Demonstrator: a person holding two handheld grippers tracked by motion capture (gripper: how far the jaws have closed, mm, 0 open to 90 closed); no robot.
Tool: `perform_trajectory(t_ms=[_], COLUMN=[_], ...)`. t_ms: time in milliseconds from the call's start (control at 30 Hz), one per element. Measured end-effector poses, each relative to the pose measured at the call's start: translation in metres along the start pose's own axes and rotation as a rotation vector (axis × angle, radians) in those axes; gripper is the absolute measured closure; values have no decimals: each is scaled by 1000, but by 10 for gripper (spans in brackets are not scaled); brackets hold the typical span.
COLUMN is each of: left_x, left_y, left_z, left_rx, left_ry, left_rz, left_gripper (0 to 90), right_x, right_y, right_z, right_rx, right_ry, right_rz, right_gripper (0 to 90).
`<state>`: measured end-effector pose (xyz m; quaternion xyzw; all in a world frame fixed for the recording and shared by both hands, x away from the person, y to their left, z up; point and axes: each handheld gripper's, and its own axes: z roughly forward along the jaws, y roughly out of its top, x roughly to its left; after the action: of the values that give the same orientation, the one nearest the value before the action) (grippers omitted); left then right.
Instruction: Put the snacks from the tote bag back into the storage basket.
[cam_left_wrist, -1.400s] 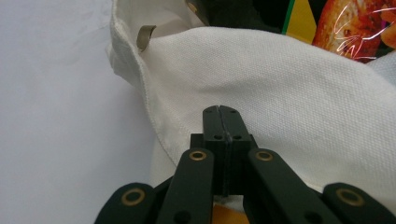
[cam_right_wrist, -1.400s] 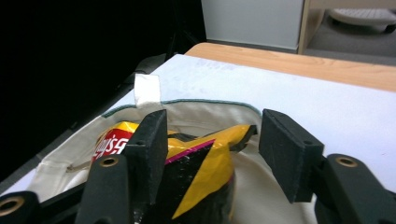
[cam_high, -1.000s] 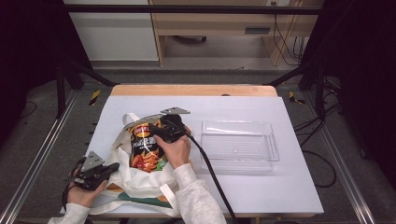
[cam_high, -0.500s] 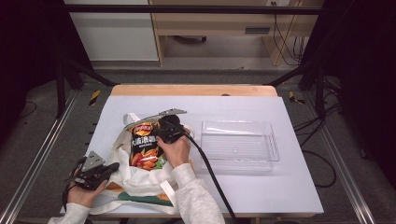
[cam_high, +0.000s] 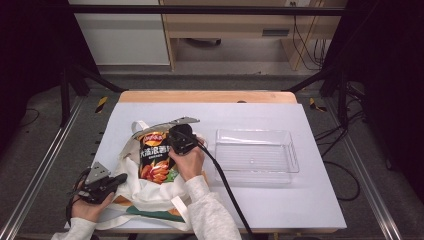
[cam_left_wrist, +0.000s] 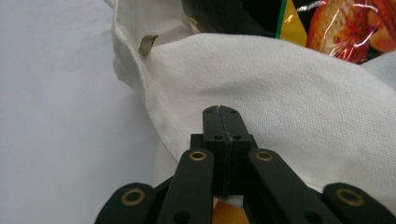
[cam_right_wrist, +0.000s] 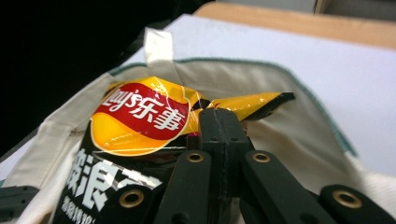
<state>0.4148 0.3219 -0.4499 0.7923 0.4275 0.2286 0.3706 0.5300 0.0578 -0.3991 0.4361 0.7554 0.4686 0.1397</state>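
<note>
The chip bag (cam_high: 156, 159) sticks halfway out of the mouth of the canvas tote (cam_high: 145, 192), which lies on the table (cam_high: 280, 205). The right claw (cam_right_wrist: 219, 122) has just been closing and now pinches the bag's crimped top edge (yellow foil bunched between the jaws). The left claw (cam_left_wrist: 219, 112) is clamped on the tote's cloth near its rim. A clear tray (cam_high: 256, 157) sits just beside the tote.

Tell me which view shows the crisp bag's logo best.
The right gripper view: the red and yellow logo on the crisp bag sits close and sharp, beside the right gripper pinching the bag's top. The high view shows the whole bag small, inside the tote bag. The left gripper view catches one corner.
</note>
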Motion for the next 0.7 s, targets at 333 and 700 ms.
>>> perform_trajectory(t_ms=[333,700], left_x=[1,1], left_y=[3,3], left_z=[-1,0], left_rx=[-22,-24], left_ry=[24,26], left_rz=[-7,-12], left_gripper=[900,900], right_x=[24,9], right_y=[-1,-34], right_z=[-64,-81], right_rx=[-191,-193], right_ry=[168,182], right_rz=[-121,-115], right_gripper=[900,900])
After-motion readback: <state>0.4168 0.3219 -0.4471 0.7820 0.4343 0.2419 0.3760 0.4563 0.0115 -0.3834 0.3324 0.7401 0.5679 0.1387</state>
